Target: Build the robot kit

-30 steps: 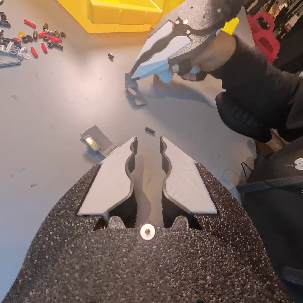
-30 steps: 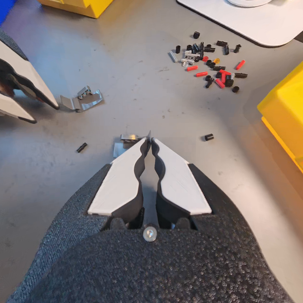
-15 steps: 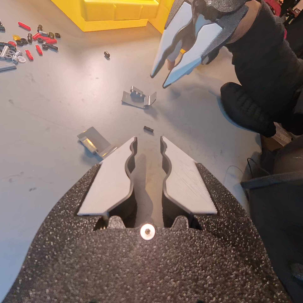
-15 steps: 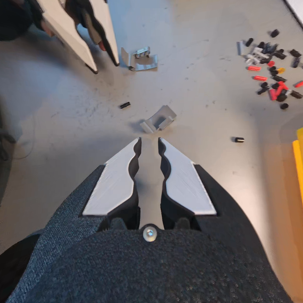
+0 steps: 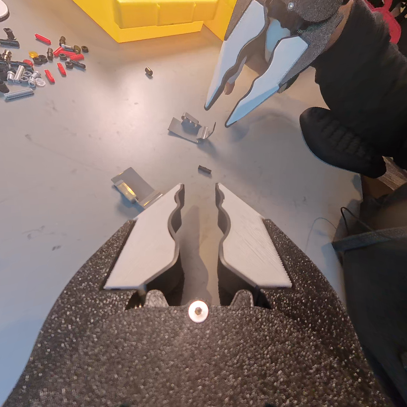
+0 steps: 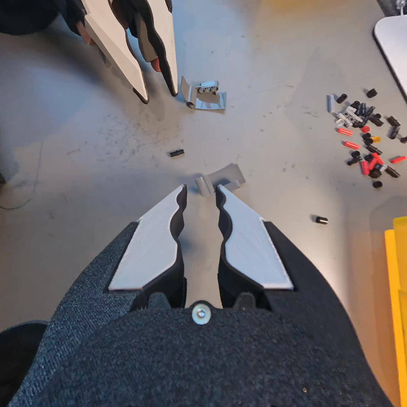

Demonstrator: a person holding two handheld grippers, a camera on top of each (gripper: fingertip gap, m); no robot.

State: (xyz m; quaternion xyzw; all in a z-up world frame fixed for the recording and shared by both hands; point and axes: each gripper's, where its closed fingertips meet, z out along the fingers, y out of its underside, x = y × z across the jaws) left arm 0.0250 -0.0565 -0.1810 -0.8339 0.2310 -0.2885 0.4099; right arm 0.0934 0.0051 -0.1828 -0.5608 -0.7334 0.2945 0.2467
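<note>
Left gripper [image 5: 199, 187] low over the grey bench [image 5: 88, 132], fingers [image 5: 152, 237] parted with a clear gap, nothing held; nearest, a grey bent panel piece [image 5: 134, 189] lying just beside the left fingertip, apparently not touching. Ahead, a small black pin [image 5: 204, 169] on the bench, and beyond it a second grey panel piece [image 5: 190, 127] with a three-holed beam on top. Right gripper [image 6: 200, 187] likewise spread and empty, tips just short of the first panel piece [image 6: 220, 178]; seen from the left wrist view [image 5: 217, 116], raised above the bench, tips near the second panel piece [image 6: 203, 94]. Off to one side, a scatter of black, red and grey pins [image 6: 367, 136], a lone black bush [image 6: 321, 219], and a yellow bin [image 5: 158, 17]. No readable writing or brand marks anywhere.
</note>
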